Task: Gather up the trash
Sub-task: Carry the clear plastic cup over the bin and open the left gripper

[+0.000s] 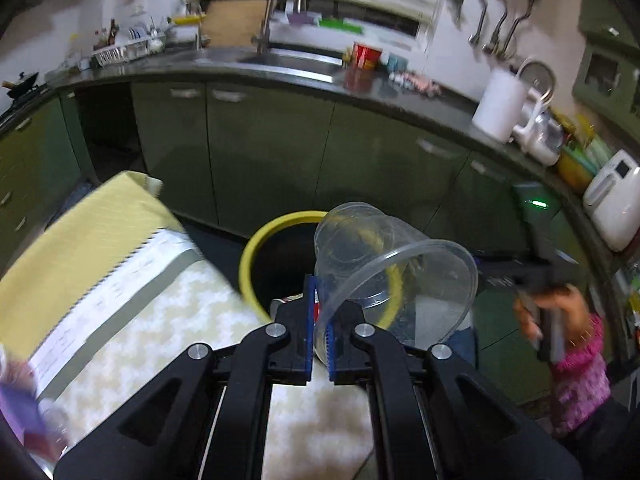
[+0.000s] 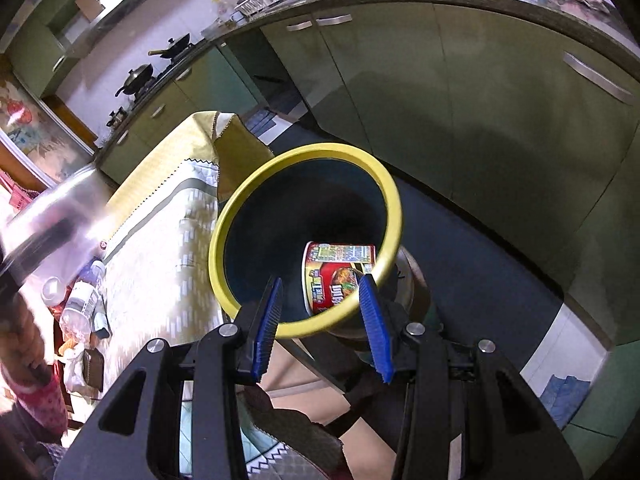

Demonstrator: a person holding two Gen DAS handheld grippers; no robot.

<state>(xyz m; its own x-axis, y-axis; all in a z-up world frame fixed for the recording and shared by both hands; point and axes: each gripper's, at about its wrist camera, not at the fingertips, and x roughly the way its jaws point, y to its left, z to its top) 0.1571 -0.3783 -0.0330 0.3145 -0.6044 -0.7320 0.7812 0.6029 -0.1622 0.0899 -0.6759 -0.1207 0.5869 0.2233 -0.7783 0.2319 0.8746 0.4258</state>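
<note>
In a green-cabinet kitchen, the left claw (image 1: 319, 334), clenched on a clear plastic cup (image 1: 384, 272), carried it over the yellow-rimmed bin (image 1: 250, 256); release came next, while the right claw (image 2: 324, 320) hung released.

Your clear plastic cup (image 1: 384, 276) covers the right part of the yellow-rimmed bin (image 1: 280, 224) in the left wrist view, and your left gripper (image 1: 319, 334) hides the cup's near wall where the pads pinch it. In the right wrist view the bin's near rim hides the lower part of the instant noodle cup (image 2: 340, 272). That same cup shows there only as a bright smear at the left edge. Bottles on the table (image 2: 86, 296) are too blurred for you to read. Your right hand (image 1: 560, 316) is smeared.
</note>
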